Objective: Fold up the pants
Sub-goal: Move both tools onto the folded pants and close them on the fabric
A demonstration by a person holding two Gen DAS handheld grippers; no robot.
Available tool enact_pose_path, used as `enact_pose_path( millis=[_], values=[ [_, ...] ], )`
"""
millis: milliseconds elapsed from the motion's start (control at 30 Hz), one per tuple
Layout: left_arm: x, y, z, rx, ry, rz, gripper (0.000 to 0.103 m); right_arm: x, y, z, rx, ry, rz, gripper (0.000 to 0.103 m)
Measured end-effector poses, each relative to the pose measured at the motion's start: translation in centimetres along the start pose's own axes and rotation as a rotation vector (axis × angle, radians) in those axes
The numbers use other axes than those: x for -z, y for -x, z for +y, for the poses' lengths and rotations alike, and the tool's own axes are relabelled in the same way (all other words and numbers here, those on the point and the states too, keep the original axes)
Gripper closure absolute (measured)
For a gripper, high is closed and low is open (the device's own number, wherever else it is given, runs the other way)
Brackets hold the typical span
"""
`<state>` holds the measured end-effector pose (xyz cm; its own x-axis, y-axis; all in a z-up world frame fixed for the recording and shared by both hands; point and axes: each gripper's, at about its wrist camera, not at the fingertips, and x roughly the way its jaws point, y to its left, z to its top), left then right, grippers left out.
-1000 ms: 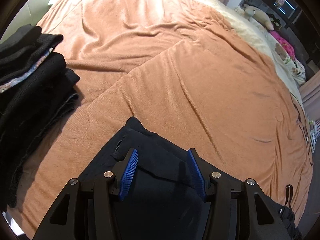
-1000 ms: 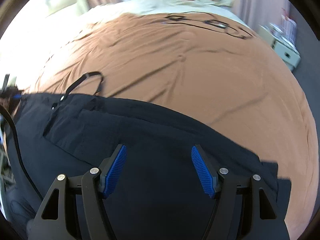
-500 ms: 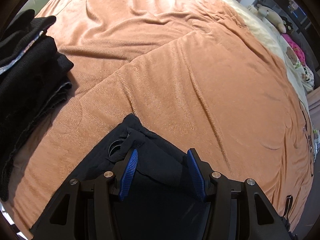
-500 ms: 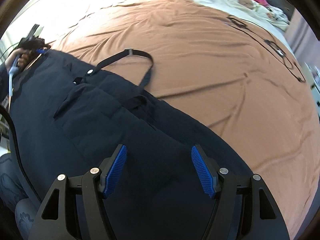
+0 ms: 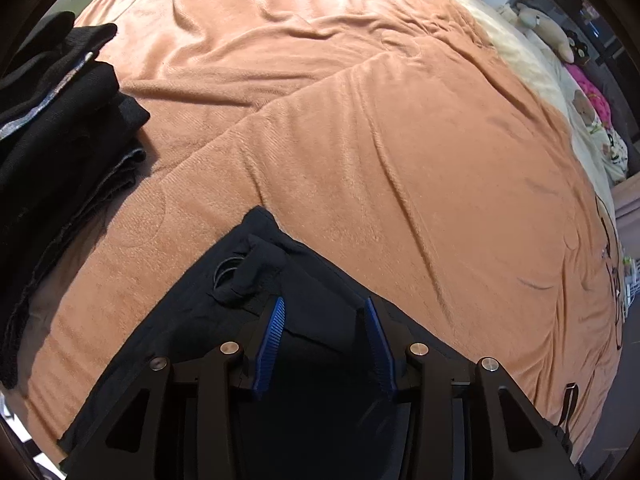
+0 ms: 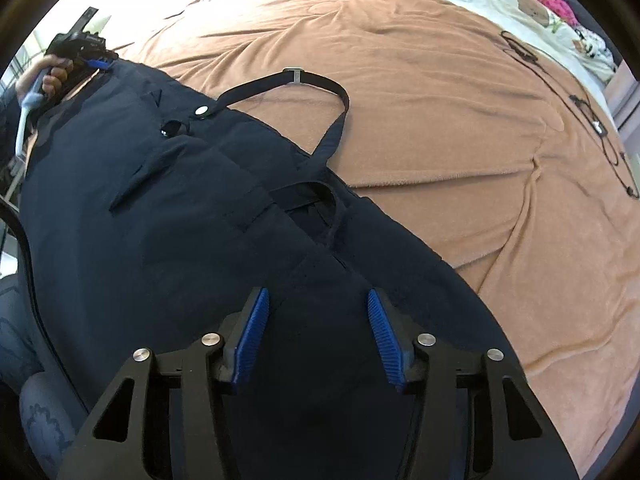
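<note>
Dark navy fabric pants (image 6: 168,216) spread flat on bed, over rust-orange fleece blanket (image 6: 460,128); strap loop (image 6: 316,84) with buckle trails off waistband, snap button showing. Laid out likely for first fold. Left tool (image 5: 325,322) over pants' corner, right tool (image 6: 316,312) over mid-cloth; both have just been closing, pads not yet pinching, cloth beneath. Folded dark clothes stack (image 5: 52,148) well apart.

Pants (image 6: 168,216) run under the right gripper (image 6: 316,332) and off the bottom edge; hem unseen. Can't tell if the left gripper (image 5: 324,340) pads touch cloth. Dark clothes stack (image 5: 52,152) far left of it is clipped by the edge. Small items (image 5: 576,48) far upper right are too small to identify.
</note>
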<state>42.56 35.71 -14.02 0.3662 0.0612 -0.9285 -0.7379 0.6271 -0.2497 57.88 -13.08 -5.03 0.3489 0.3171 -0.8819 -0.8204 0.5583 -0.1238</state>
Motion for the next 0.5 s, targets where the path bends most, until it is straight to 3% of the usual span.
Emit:
enact_pose_path(
  millis=[67, 100, 133, 333, 500],
  values=[
    [-0.1, -0.3, 0.0, -0.015, 0.011, 0.002, 0.071, -0.1, -0.1, 0.4, 0.028, 0.010, -0.002, 0.074],
    [-0.2, -0.4, 0.1, -0.022, 0.017, 0.004, 0.095, 0.0, 0.1, 0.3, 0.035, 0.012, -0.004, 0.082],
    [-0.3, -0.6, 0.2, -0.015, 0.023, 0.016, 0.103, 0.0, 0.3, 0.3, 0.039, 0.014, -0.010, 0.089],
    [-0.7, 1.1, -0.2, -0.015, 0.001, -0.073, 0.103, 0.2, 2.0, 1.5, 0.093, 0.041, -0.058, 0.097],
    [-1.1, 1.8, -0.4, 0.037, -0.019, -0.061, 0.103, -0.5, 2.8, 2.1, 0.140, 0.035, -0.101, 0.098]
  ],
)
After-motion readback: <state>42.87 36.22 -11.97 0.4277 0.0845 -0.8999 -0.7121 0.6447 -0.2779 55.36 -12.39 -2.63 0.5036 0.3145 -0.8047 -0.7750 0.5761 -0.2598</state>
